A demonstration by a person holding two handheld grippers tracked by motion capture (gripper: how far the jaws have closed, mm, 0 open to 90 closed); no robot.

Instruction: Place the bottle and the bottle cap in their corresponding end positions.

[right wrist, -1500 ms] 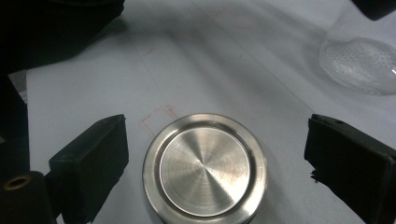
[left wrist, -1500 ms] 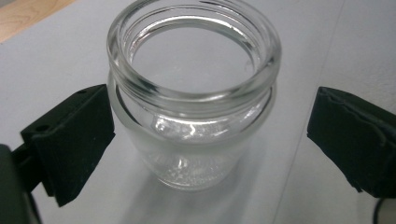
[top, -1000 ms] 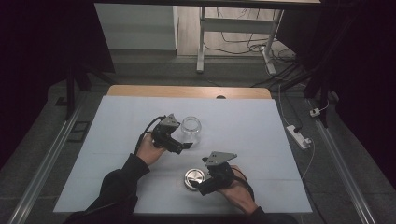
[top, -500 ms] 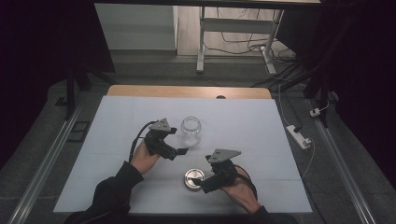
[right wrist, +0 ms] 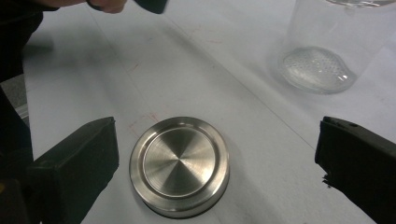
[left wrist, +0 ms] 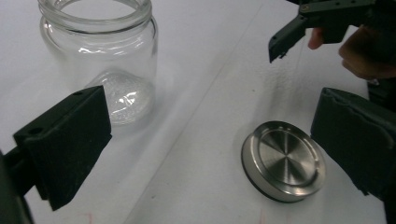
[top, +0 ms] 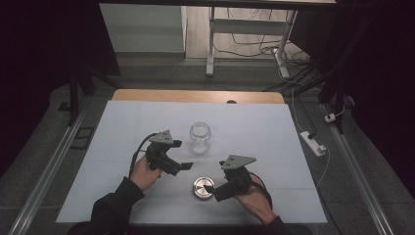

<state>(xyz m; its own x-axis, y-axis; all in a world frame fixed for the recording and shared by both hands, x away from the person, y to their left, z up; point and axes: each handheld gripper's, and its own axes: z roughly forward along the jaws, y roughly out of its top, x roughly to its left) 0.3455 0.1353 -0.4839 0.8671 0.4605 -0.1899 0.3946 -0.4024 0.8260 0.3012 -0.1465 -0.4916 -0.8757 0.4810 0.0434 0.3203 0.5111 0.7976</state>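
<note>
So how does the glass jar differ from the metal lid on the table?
The jar is clear glass, while the lid is brushed, shiny metal. The jar stands tall and upright with an open mouth; the lid is low and lies flat. The jar is farther from the person, the lid nearer, by the right gripper. Both are round, rest on the white table, and neither is gripped.
</note>
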